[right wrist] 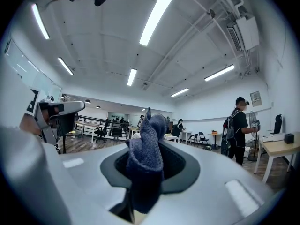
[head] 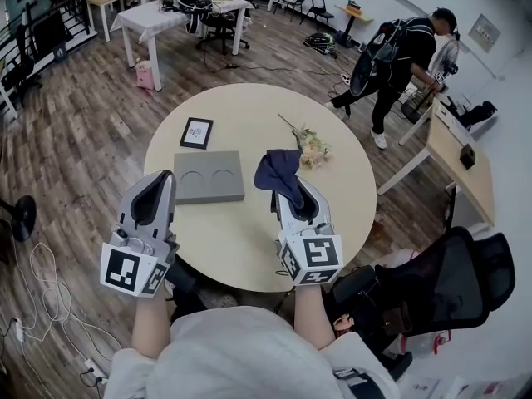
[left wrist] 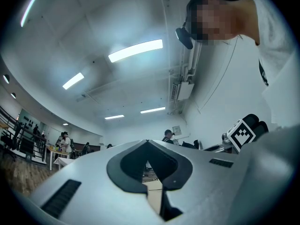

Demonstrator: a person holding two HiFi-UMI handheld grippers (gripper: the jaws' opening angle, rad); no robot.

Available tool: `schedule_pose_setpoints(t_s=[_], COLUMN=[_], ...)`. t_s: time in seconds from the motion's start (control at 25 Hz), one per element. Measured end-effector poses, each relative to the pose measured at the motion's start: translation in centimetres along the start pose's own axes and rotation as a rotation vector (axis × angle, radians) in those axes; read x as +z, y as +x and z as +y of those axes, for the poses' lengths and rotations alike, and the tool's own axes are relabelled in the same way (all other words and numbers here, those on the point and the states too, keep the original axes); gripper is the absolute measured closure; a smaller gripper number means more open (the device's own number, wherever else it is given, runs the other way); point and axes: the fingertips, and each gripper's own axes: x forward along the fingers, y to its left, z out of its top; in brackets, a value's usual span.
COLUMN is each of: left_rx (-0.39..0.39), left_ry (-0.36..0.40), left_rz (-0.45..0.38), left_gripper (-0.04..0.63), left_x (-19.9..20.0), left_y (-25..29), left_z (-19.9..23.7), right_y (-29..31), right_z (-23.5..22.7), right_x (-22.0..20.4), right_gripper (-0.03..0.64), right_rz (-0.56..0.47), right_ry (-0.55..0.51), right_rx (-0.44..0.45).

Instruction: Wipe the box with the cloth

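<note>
A flat grey box (head: 208,177) with two round hollows in its top lies on the round table (head: 249,248), left of the middle. My right gripper (head: 287,188) is shut on a dark blue cloth (head: 278,171), held just right of the box and apart from it. In the right gripper view the cloth (right wrist: 143,158) stands bunched up out of my right gripper (right wrist: 147,139). My left gripper (head: 163,175) hovers at the box's left edge. In the left gripper view its jaws (left wrist: 147,142) meet at the tips with nothing between them.
A small black picture frame (head: 196,132) and a bunch of flowers (head: 309,146) lie farther back on the table. A person (head: 399,56) stands at the back right beside a desk (head: 461,160). A black office chair (head: 449,281) is at my right, and cables (head: 50,306) trail on the floor at left.
</note>
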Motion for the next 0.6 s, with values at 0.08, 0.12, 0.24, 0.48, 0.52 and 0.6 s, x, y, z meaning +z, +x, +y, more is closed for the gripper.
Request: schedule_pose_setpoints(t_s=[0.08, 0.12, 0.24, 0.48, 0.52, 0.6], left_rx=[0.002, 0.002, 0.001, -0.004, -0.005, -0.008], left_ry=[-0.001, 0.0, 0.0, -0.006, -0.007, -0.009], left_rz=[-0.003, -0.005, -0.009, -0.009, -0.009, -0.01], left_gripper=[0.589, 0.589, 0.589, 0.589, 0.589, 0.589], left_x=[0.1, 0.2, 0.3, 0.2, 0.2, 0.1], left_y=[-0.1, -0.1, -0.1, -0.2, -0.2, -0.2], left_z=[-0.2, -0.3, -0.6, -1.1, -1.1, -1.3], right_y=[-0.5, -0.8, -1.3, -2.2, -2.3, -2.4], right_z=[0.0, 0.0, -0.3, -0.5, -0.5, -0.5], right_x=[0.5, 0.7, 1.0, 1.1, 1.1, 1.0], right_gripper=[0.52, 0.52, 0.52, 0.52, 0.52, 0.52], right_rz=[-0.014, -0.021, -0.043, -0.06, -0.061, -0.061], right_ry=[-0.005, -0.007, -0.009, -0.01, -0.009, -0.006], right_rx=[-0.003, -0.005, -0.019, -0.035, -0.036, -0.036])
